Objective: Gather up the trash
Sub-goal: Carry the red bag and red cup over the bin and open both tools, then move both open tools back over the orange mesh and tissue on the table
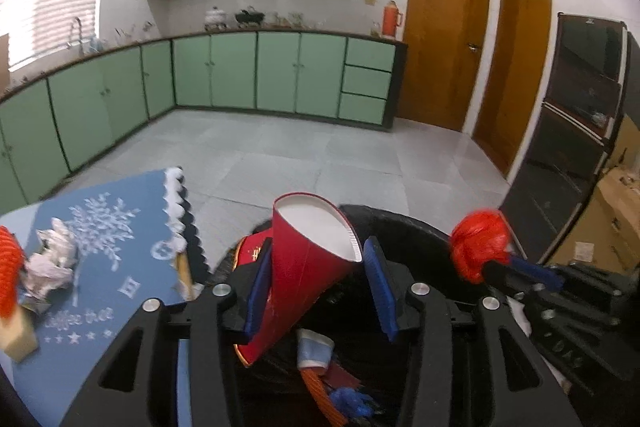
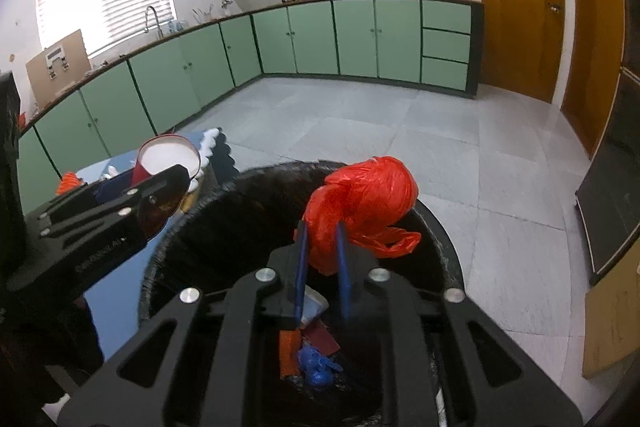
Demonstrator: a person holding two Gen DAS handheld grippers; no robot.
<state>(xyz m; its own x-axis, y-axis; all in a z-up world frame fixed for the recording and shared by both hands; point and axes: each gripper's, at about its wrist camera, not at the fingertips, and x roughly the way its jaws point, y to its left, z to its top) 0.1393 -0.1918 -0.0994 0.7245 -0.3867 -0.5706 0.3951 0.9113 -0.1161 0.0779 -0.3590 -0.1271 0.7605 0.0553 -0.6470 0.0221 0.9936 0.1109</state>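
A crushed red paper cup [image 1: 308,259] with a white inside lies tilted between my left gripper's [image 1: 318,247] blue pads. It leans on the left pad, and a gap shows at the right pad, so this gripper is open. My right gripper [image 2: 322,227] is shut on a bunched red plastic bag [image 2: 368,195], which fills the narrow space between its pads. Both grippers hang over a black-lined trash bin [image 2: 248,179] that holds several scraps, among them a blue crumpled piece [image 2: 316,367]. In the right wrist view the cup [image 2: 168,155] shows at the left.
Left of the bin stands a table with a blue patterned cloth [image 1: 100,267], bearing crumpled paper [image 1: 52,263] and an orange bundle [image 1: 8,267]. A dark cabinet [image 1: 580,107] and cardboard boxes [image 1: 612,219] stand at the right. Grey tiled floor [image 1: 320,155] runs to green cupboards.
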